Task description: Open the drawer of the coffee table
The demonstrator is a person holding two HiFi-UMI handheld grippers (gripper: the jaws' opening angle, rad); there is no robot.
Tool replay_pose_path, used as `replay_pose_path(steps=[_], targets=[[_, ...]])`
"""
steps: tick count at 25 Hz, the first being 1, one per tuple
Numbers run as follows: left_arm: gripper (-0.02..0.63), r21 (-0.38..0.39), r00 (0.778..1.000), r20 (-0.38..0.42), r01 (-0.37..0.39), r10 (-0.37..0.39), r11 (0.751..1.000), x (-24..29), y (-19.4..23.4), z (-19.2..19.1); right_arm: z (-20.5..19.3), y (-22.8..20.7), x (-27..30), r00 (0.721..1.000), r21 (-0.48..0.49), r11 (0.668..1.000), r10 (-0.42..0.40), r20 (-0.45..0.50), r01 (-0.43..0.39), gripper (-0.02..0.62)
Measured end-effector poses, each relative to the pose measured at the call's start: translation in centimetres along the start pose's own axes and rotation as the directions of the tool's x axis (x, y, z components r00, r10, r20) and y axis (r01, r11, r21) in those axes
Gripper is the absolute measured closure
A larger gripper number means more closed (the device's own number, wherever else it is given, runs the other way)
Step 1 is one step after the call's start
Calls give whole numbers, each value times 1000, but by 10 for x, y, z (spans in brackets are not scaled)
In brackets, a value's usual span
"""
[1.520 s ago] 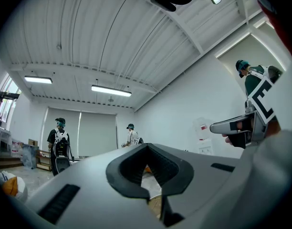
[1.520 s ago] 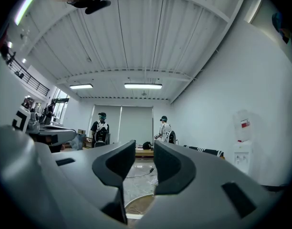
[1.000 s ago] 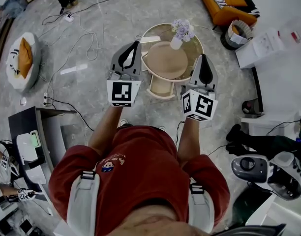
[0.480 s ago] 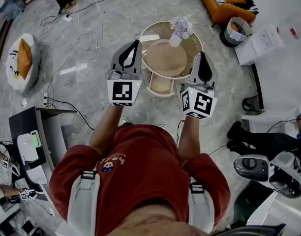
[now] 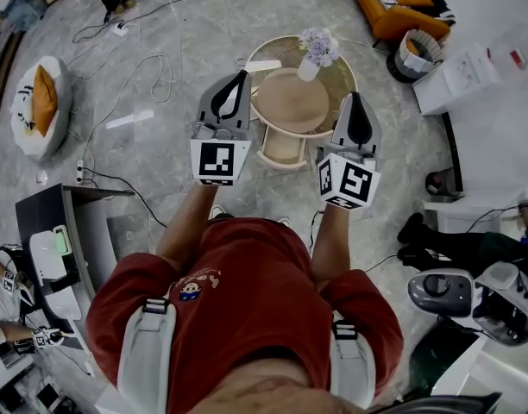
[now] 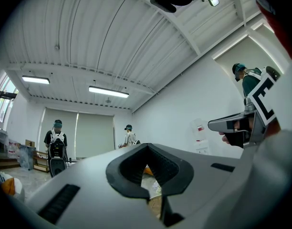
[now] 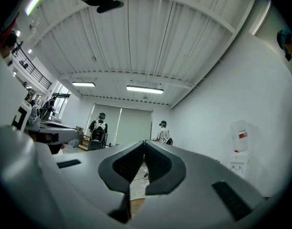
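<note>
stands on a grey floor (image 5: pixel 160 136) facing a round desk (image 5: pixel 290 102). holds the left gripper (image 5: pixel 241 76) just left of the desk top, with fingers pressed together and nothing between them. holds the right gripper (image 5: pixel 355 100) by the desk's right rim, fingers likewise pressed together and empty. touches nothing with either. shows the drawer (image 5: pixel 282 151) under the near edge of the top, jutting out toward the body, in the gap between the two grippers and apart from both. carries a vase (image 5: pixel 309 72) of pale flowers at the far rim of the desk.
</note>
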State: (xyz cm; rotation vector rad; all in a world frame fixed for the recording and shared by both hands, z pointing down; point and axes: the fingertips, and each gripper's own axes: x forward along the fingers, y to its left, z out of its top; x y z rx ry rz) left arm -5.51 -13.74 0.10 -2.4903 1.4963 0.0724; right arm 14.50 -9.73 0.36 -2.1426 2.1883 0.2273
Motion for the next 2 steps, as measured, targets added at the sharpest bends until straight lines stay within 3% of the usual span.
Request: replay_pose_path(steps=[2], targets=[[594,1,1000,-1,2,-2,1000,1,-4,0,0,-3,-1,1000,-1,1000,-1,-2,1,574]])
